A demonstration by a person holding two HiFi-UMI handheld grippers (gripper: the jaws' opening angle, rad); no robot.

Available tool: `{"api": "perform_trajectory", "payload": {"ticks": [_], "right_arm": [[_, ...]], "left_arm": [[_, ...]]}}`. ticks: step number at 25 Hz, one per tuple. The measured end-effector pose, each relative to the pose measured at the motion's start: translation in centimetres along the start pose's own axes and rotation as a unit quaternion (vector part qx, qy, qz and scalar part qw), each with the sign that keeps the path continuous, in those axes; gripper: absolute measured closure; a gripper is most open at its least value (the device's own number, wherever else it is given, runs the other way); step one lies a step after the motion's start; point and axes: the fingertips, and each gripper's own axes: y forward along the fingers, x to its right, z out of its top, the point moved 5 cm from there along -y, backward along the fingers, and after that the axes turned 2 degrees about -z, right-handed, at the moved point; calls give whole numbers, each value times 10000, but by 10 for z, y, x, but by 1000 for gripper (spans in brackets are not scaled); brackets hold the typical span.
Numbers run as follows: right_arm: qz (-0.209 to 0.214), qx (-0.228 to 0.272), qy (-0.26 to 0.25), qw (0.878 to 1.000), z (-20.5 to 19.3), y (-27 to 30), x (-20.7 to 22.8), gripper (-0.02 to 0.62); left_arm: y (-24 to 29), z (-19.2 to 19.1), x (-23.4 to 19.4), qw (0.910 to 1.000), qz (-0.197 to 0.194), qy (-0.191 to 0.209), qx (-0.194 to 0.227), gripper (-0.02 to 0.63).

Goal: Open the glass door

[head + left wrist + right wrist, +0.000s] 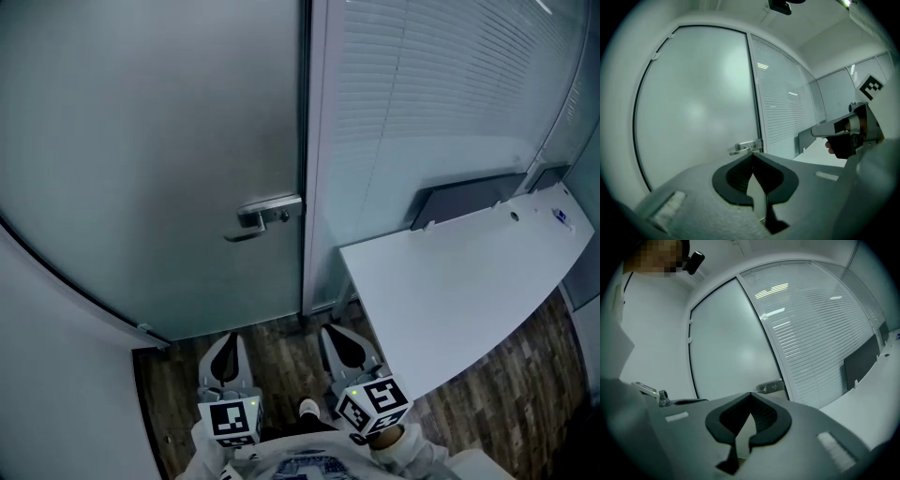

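My left gripper [226,343] and right gripper [340,335] are clenched empty, well short of the closed frosted grey glass door [141,141]. Its silver metal lever handle [267,215] is untouched, so the opening is not yet begun.

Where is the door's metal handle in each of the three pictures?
Head view: door handle left of centre, mid-height.
Left gripper view: door handle at centre, slightly below mid-height.
Right gripper view: door handle right of centre, slightly below mid-height.
Shared landmark: slatted blinds to the handle's right.
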Motion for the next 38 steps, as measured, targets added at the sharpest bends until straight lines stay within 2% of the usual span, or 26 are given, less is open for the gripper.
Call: {"api": "perform_trajectory", "payload": {"ticks": [10, 16, 20, 26, 29, 32, 36, 38], "right_arm": [[-25, 53, 88, 9999, 8, 29, 22, 592], [-108, 120, 45, 9999, 17, 34, 20, 592], [-167, 109, 88, 9998, 14, 39, 16, 592], [-262, 13, 123, 9996, 9, 44, 14, 592], [-355, 12, 106, 9993, 10, 44, 17, 592], [-433, 12, 106, 9990, 14, 42, 17, 592], [-583, -42, 117, 9982, 6, 38, 26, 592], [-663, -51, 128, 9977, 2, 36, 31, 592]], "left_arm": [[33, 4, -9, 9999, 83, 84, 2, 601], [47, 9, -14, 9996, -56, 273, -76, 600], [55, 2, -15, 9979, -265, 497, -308, 513], [71, -8, -14, 9905, -456, 1198, -500, 354], [80, -12, -12, 9839, -537, 1622, -530, 328], [91, -12, -15, 9723, -523, 2194, -615, 313], [118, -22, -23, 9452, -388, 3154, -750, 313], [133, -24, -29, 9346, -300, 3469, -731, 313]]}}
